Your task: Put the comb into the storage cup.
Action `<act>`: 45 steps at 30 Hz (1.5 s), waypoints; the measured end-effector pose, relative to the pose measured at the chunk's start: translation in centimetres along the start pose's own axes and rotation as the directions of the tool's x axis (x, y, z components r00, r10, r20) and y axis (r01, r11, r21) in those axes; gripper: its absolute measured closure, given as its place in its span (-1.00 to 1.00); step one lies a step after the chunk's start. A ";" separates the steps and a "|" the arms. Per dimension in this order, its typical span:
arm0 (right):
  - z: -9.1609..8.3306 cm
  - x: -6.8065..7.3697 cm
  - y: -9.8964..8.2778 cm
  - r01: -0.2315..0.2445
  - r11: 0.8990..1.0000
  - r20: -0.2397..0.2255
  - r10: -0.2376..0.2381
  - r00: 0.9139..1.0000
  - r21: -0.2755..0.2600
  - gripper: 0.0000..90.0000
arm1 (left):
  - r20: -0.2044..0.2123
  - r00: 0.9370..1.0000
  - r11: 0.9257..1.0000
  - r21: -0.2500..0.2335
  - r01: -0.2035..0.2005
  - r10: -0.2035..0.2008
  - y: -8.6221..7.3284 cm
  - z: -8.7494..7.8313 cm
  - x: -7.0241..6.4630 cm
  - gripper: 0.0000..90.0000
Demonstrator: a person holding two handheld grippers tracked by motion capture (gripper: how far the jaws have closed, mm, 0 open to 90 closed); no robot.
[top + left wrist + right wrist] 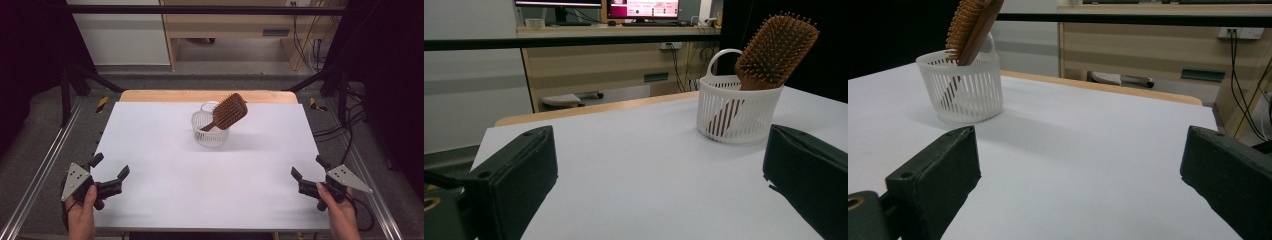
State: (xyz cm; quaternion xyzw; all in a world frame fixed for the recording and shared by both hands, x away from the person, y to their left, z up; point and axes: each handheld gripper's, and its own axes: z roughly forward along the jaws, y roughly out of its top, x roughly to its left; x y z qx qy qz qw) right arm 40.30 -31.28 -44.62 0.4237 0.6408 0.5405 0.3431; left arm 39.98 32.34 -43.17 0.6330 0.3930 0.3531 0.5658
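Both grippers idle at the near edge of the white rectangular table top (165, 185), well apart from the work item. Left gripper (110, 169) sits at the near-left corner, held in the person's left hand (82, 212), grey three-cornered plate on top, jaws spread wide with nothing between them; the left gripper view confirms: two black jaws far apart, bare white surface between. Right gripper (304, 167) mirrors it at the near-right corner in the right hand (340, 212), jaws likewise spread and empty; same picture in the right gripper view. Work item: brown wooden paddle hairbrush (229, 111) standing handle-down in a small white slotted plastic basket (210, 135) with a loop handle. Basket sits upright on the table, about centre left-to-right, toward the far half. Brush is tilted, head sticking out above the rim and leaning to the right in the high view, bristles facing the camera; handle visible through the slots. In the left gripper view the basket (738, 112) is ahead and to the right, brush head (776, 50) above the rim. In the right gripper view the basket (965, 90) is ahead-left, brush (973, 27) edge-on and cropped at the top. Neither gripper touches basket or brush. Light wooden strip (207, 96) runs along the table's far edge.
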 end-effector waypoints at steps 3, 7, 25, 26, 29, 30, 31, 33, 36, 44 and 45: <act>0.3 0.2 -0.2 -0.003 1.000 -0.011 0.003 1.000 0.002 -0.93 | 0.002 1.000 1.000 0.002 -0.001 0.001 0.0 0.0 0.0 -0.98; 0.7 0.7 -0.5 0.002 1.000 -0.029 -0.002 1.000 0.008 -0.93 | 0.007 1.000 1.000 0.005 0.003 -0.003 0.0 0.0 0.0 -0.98; 2.9 2.4 -0.4 0.032 0.999 -0.119 -0.030 0.992 0.011 -0.94 | 0.023 1.000 1.000 0.013 0.007 -0.007 0.0 0.1 -0.2 -0.98; 3.1 2.5 -0.3 0.031 0.999 -0.122 -0.029 0.992 0.011 -0.94 | 0.024 1.000 1.000 0.013 0.007 -0.008 0.0 0.1 -0.2 -0.98; 3.7 2.8 -0.2 0.034 0.999 -0.135 -0.031 0.990 0.017 -0.94 | 0.026 1.000 1.000 0.014 0.009 -0.009 0.1 0.1 -0.2 -0.97; 3.8 3.0 -0.1 0.038 0.999 -0.140 -0.035 0.990 0.021 -0.94 | 0.031 0.999 1.000 0.013 0.009 -0.010 0.1 0.1 -0.3 -0.98; 4.1 3.2 0.0 0.048 0.998 -0.149 -0.043 0.988 0.029 -0.94 | 0.033 0.999 1.000 0.014 0.006 -0.007 0.1 0.1 -0.3 -0.98; 4.5 3.6 0.1 0.053 0.998 -0.162 -0.046 0.986 0.039 -0.94 | 0.039 0.999 1.000 0.017 0.002 -0.003 0.1 0.2 -0.4 -0.98; 5.4 3.9 0.0 0.062 0.997 -0.173 -0.052 0.984 0.055 -0.93 | 0.043 0.999 1.000 0.020 -0.002 0.001 0.1 0.2 -0.5 -0.98; 6.2 4.3 -0.2 0.043 0.996 -0.166 -0.029 0.986 0.082 -0.92 | 0.040 0.999 1.000 0.023 0.002 -0.002 0.0 0.3 -0.3 -0.98; 6.2 4.2 -0.2 0.038 0.996 -0.160 -0.024 0.987 0.087 -0.92 | 0.040 0.999 1.000 0.024 0.002 -0.003 0.0 0.3 -0.4 -0.98</act>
